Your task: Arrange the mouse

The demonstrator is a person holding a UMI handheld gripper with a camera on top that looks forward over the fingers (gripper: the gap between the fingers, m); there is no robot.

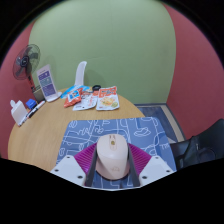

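1. The mouse [113, 158], pale and rounded, sits between the two fingers of the gripper [112, 165], over the near edge of a blue patterned mouse mat [115, 130] on a round wooden table [40, 130].
2. The pink pads [86, 158] lie close along both flanks of the mouse. They seem to be clamped on it, though the view is too coarse to rule out a sliver of gap on either side.
3. The fingers stand only about as far apart as the mouse is wide, so I judge them clenched on it rather than released.
4. Risk: the smooth, curved shell could slip or twist out of the pads if the grip is light or the gripper tilts, and the mouse would land askew on the mat.
5. Beyond the mat lie scattered snack packets [97, 97], a white bottle [20, 110], a small fan [27, 58] and a standing card [47, 82], all well apart from the mouse.
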